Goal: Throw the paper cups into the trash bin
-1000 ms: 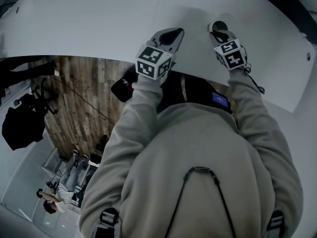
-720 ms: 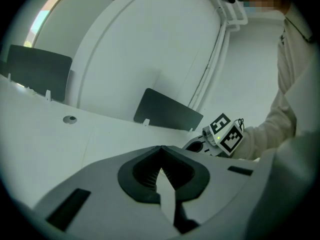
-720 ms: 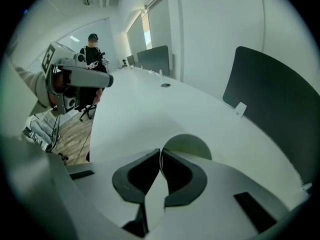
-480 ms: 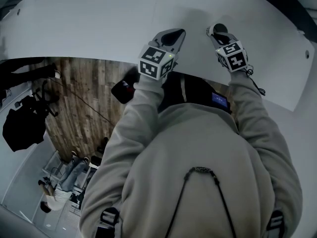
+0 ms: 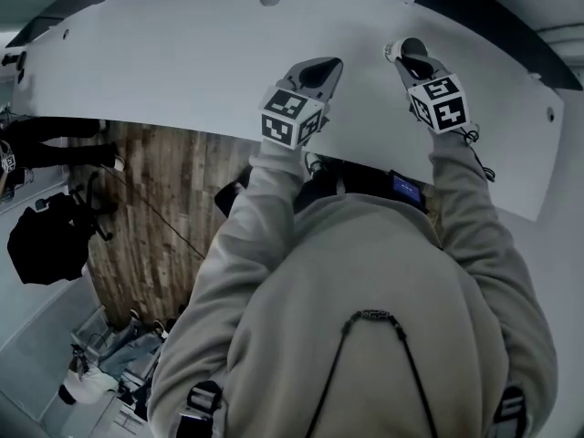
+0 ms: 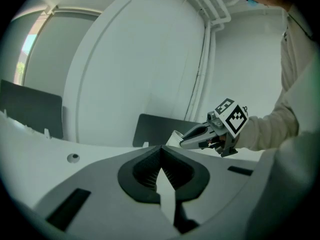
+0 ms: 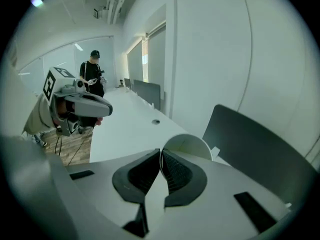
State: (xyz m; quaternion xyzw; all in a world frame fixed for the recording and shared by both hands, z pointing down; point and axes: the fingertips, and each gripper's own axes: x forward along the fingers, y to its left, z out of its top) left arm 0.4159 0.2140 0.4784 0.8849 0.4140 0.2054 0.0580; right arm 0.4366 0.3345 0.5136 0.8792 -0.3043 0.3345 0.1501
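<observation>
A white paper cup (image 7: 186, 145) is pinched by its rim in my right gripper (image 7: 160, 155), whose jaws are shut on the cup wall. In the head view that right gripper (image 5: 408, 58) holds the cup (image 5: 392, 52) over the white table (image 5: 182, 71). My left gripper (image 5: 319, 67) hovers beside it to the left, jaws shut with nothing between them (image 6: 161, 154). The left gripper view shows the right gripper (image 6: 186, 140) and the cup (image 6: 174, 136) out to the right. No trash bin shows in any view.
Dark partition panels (image 7: 255, 156) (image 6: 160, 129) stand on the table along the white wall. A person in dark clothes (image 7: 93, 69) stands at the table's far end. Wooden floor (image 5: 155, 199) and a black chair (image 5: 46, 240) lie to the left of the table edge.
The head view has tilted, so the table's far edge now shows. Both grippers sit slightly higher in the picture, the right one a little further right, still holding the cup.
</observation>
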